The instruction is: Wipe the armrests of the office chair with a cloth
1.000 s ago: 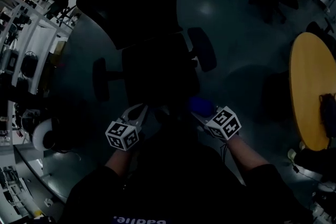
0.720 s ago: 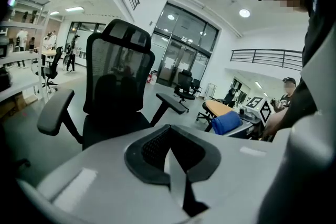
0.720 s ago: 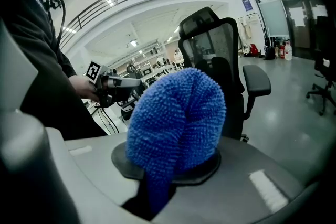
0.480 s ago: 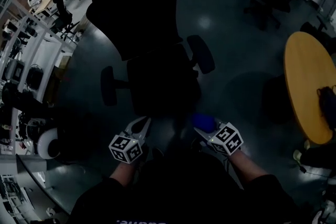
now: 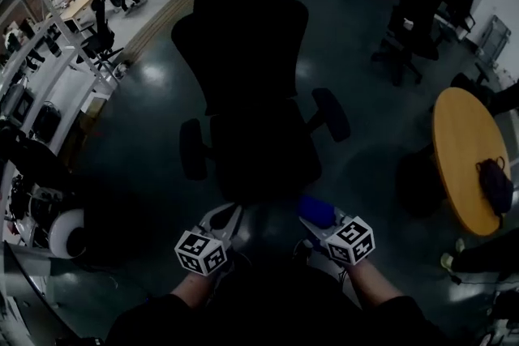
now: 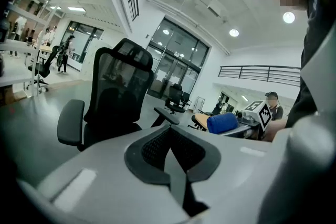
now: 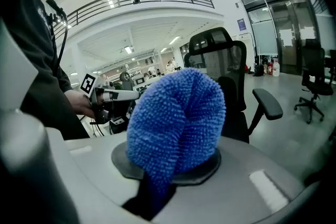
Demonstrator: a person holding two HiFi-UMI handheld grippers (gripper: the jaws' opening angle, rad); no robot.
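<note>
Right gripper (image 7: 167,168), lower centre of its own view, was clamped on a bunched blue cloth (image 7: 176,118). Left gripper (image 6: 171,157) had its jaws pressed together with nothing between them. Black office chair (image 5: 251,77) stood at centre of the head view, its armrests (image 5: 331,114) apart from both grippers, low in frame.

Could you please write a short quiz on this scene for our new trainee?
1. True or false: the left gripper is shut and empty.
2. What holds the blue cloth? A) left gripper B) right gripper C) neither gripper
3. Fill in: the cloth touches ___ of the chair's armrests.
Key: 1 true; 2 B; 3 neither.
</note>
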